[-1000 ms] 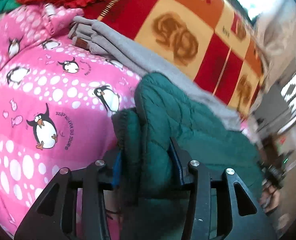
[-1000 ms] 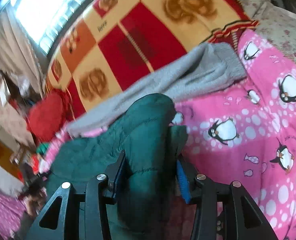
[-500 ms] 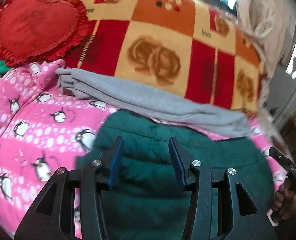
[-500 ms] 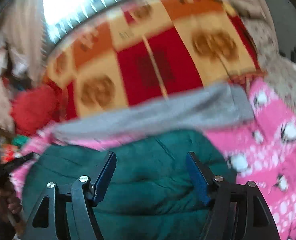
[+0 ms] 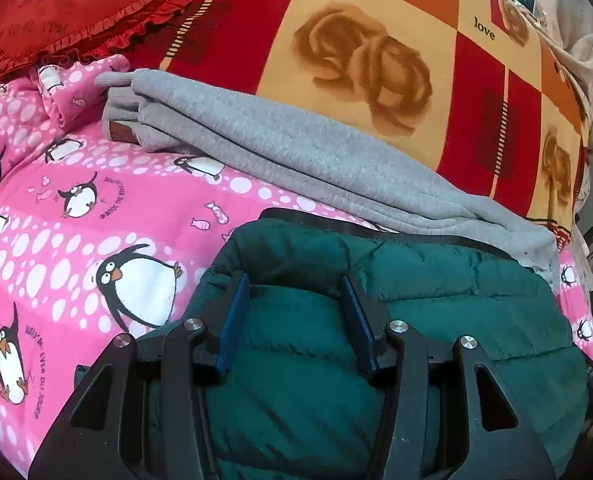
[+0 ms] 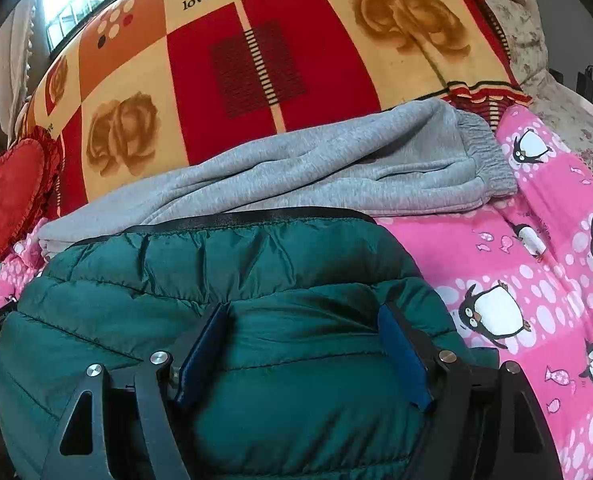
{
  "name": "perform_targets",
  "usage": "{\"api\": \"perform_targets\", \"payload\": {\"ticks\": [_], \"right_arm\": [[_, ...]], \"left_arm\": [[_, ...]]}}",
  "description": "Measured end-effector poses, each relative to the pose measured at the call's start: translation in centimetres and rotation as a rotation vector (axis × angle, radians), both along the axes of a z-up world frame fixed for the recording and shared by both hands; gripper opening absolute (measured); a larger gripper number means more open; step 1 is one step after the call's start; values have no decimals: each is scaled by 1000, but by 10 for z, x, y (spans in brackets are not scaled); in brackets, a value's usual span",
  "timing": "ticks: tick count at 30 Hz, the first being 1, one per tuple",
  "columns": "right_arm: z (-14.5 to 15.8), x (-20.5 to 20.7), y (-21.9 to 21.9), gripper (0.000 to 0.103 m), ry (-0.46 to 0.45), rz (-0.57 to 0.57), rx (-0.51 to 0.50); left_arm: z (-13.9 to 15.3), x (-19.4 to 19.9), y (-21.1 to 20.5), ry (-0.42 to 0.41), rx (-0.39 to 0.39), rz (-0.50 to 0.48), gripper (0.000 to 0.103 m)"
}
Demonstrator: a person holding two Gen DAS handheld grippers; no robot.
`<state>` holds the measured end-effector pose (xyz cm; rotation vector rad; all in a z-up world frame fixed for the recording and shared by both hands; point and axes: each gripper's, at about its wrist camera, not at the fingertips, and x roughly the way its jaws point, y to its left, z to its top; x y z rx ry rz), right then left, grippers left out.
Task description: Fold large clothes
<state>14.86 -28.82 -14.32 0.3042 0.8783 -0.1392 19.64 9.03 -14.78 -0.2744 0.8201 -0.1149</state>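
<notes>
The green quilted jacket [image 5: 436, 320] lies folded under both my grippers on the pink penguin blanket [image 5: 96, 208], its black-trimmed edge just ahead of the fingertips and touching the folded grey sweatpants [image 5: 296, 148] beyond. My left gripper [image 5: 296, 316] has just been opening; its jaws stand partly apart with puffy fabric bulging up between the blue pads, though I can't say they press it. My right gripper [image 6: 304, 344] has also just been opening and stands wider, with padding swelling between the pads [image 6: 404, 356] but nothing pinched. What I worry about is the springy filling: once I lift away, the fold could puff open. If the left pads haven't quite cleared the shell, pulling back would drag the top layer askew. The slick fabric could also slide toward the sweatpants.
</notes>
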Motion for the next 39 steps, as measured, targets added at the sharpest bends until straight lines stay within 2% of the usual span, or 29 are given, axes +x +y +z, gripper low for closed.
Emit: {"api": "perform_targets", "payload": {"ticks": [3, 5, 6, 8, 9, 11, 12, 13, 14, 16, 19, 20, 24, 28, 31, 33, 39], "right_arm": [[7, -2, -4, 82, 29, 42, 50], [25, -12, -11, 81, 43, 30, 76], [43, -26, -15, 81, 6, 16, 90], [86, -68, -12, 81, -106, 10, 62], [102, -88, -7, 82, -145, 19, 38], [124, -125, 5, 89, -190, 35, -10], [132, -145, 13, 98, -209, 46, -37], [139, -165, 21, 103, -211, 55, -64], [141, -180, 28, 103, -199, 51, -88], [144, -212, 39, 103, -159, 25, -123], [138, -251, 51, 103, -87, -22, -101], [135, -259, 53, 103, -70, -33, -83], [128, -292, 63, 103, -30, -30, -22], [134, -306, 81, 103, -21, 7, -55], [144, -315, 91, 103, -48, 26, -78], [152, -318, 95, 103, -63, 37, -79], [173, -323, 106, 103, -103, 60, -125]], "left_arm": [[4, 1, -3, 38, 9, -7, 48], [23, 1, 3, 97, 10, -23, 48], [41, -11, 8, 76, -6, -20, 48], [80, -39, 19, -19, -37, -39, 48], [100, -59, 22, -75, -17, -65, 49], [127, -94, 24, -156, 36, -102, 77], [140, -122, 24, -215, 57, -125, 95], [146, -142, 23, -253, 71, -136, 101], [151, -162, 22, -284, 86, -153, 101], [152, -198, 18, -281, 93, -222, 101], [137, -228, 12, -143, 63, -267, 101], [129, -238, 8, -102, 84, -257, 101], [120, -278, -5, -155, 194, -235, 101], [125, -309, -16, -190, 250, -240, 101], [126, -319, -14, -168, 188, -219, 101], [126, -325, -17, -124, 155, -232, 101], [133, -343, -35, -96, 183, -219, 101]]}}
